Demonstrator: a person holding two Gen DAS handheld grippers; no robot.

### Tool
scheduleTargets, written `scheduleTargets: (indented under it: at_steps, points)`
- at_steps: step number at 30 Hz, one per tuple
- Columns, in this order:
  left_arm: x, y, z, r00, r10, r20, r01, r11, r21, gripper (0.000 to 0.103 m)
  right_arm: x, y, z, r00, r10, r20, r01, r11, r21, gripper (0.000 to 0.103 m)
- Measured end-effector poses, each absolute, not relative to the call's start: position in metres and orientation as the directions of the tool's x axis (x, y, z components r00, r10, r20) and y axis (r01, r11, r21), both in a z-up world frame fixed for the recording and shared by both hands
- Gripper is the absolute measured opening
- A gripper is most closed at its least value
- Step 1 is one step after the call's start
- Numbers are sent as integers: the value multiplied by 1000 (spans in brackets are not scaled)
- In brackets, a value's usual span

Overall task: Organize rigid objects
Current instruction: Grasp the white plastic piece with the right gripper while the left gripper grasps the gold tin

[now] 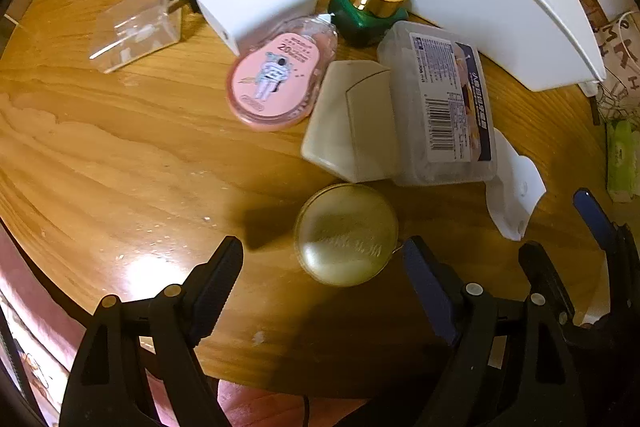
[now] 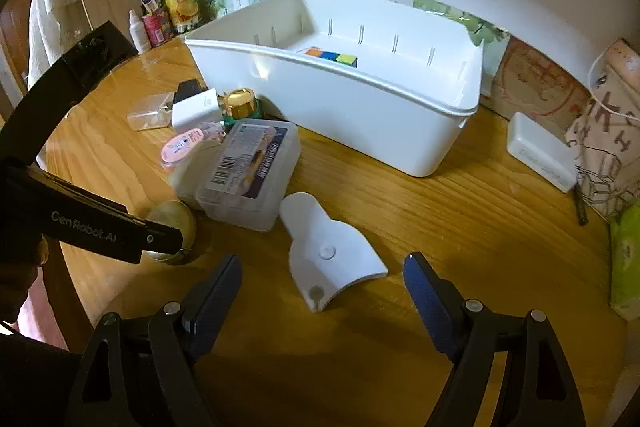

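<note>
Above the wooden table (image 2: pixel 460 211), both grippers, left gripper (image 1: pixel 322 275) and right gripper (image 2: pixel 322 291), are hovering wide-jawed and empty, lining up the round gold tin (image 1: pixel 347 234) and the white curved bracket (image 2: pixel 332 251) for the white bin (image 2: pixel 360 107).

Left gripper (image 1: pixel 322 285) pointing straight down, jaws wide, right gripper (image 2: pixel 322 293) angled downward (likewise wide, empty)

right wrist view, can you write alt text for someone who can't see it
Open right tongs hover over a curved white plastic piece on a wooden table. Behind it stands a white bin holding a colourful cube. To the left, small items cluster around a clear labelled box.
</note>
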State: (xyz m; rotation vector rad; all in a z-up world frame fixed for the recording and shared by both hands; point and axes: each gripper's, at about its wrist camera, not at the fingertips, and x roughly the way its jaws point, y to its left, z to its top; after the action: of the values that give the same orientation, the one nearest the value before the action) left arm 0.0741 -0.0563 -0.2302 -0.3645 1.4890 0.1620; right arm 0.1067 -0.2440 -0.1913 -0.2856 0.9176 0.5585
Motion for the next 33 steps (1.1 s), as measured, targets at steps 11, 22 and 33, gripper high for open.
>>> scheduleTargets:
  at_steps: [11, 22, 33]
  points:
    - [102, -63, -236, 52, -87, -995, -351, 931, -100, 85, 136, -241, -217, 383, 342, -858, -602, 797, 49, 83]
    - [130, -86, -245, 26, -29, -999, -340, 940, -36, 78, 143, -233, -230, 339, 329, -881, -632, 774, 45, 83]
    - [140, -103, -234, 8, -29, -1000, -318, 948, -30, 58, 140, -227, -231, 372, 306, -876, -654, 756, -14, 77]
